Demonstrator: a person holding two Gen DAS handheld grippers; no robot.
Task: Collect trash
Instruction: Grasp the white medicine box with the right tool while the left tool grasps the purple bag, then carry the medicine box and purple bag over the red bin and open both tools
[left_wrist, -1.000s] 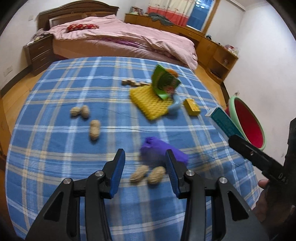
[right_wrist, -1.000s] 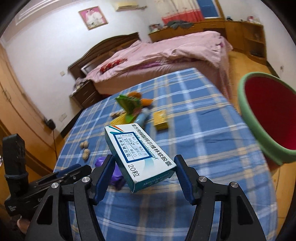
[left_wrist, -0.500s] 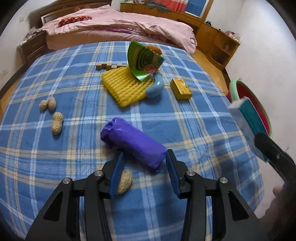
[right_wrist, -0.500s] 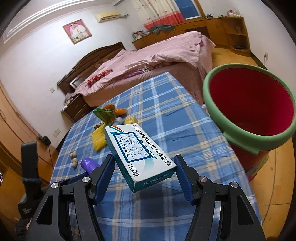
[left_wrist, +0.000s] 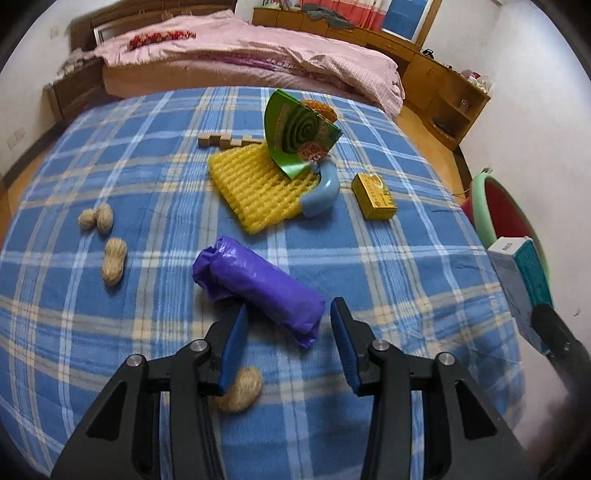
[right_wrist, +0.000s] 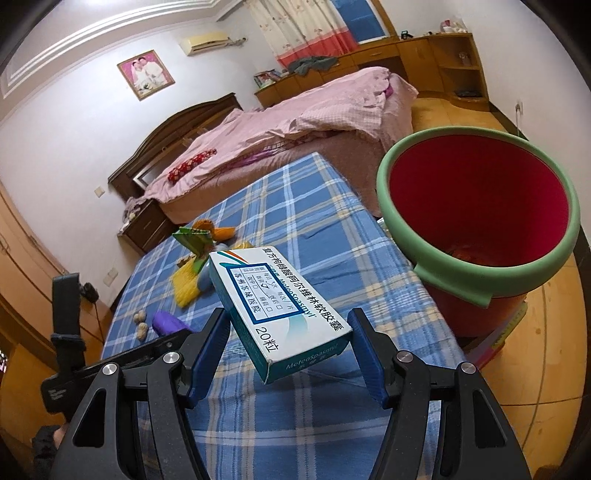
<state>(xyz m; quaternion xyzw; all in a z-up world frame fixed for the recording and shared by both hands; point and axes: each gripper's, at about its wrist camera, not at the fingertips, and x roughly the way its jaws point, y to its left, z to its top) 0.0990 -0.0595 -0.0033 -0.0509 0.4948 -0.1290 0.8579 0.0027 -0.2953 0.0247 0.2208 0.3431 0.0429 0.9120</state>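
Observation:
A purple plastic roll (left_wrist: 258, 284) lies on the blue plaid tablecloth (left_wrist: 110, 332). My left gripper (left_wrist: 290, 306) stands open over the roll's near end, which reaches in between the fingertips, and the pads do not press it. A peanut (left_wrist: 242, 393) lies under the left finger. My right gripper (right_wrist: 288, 314) is shut on a white and teal medicine box (right_wrist: 277, 306), held tilted above the table's right edge. The same medicine box (left_wrist: 517, 280) shows at the right of the left wrist view. A red bucket with a green rim (right_wrist: 406, 258) stands on the floor just right of the box.
Farther back on the cloth are a yellow foam net (left_wrist: 255, 184), a green card box (left_wrist: 299, 136), a blue curved piece (left_wrist: 321, 192), a small yellow box (left_wrist: 375, 195), wooden blocks (left_wrist: 221, 140) and three peanuts (left_wrist: 114, 260). A bed with pink covers stands behind the table.
My left gripper has moved forward over the two near peanuts until the purple roll's end sits between its fingertips. The right gripper has carried the box toward the bucket, which now looms larger.

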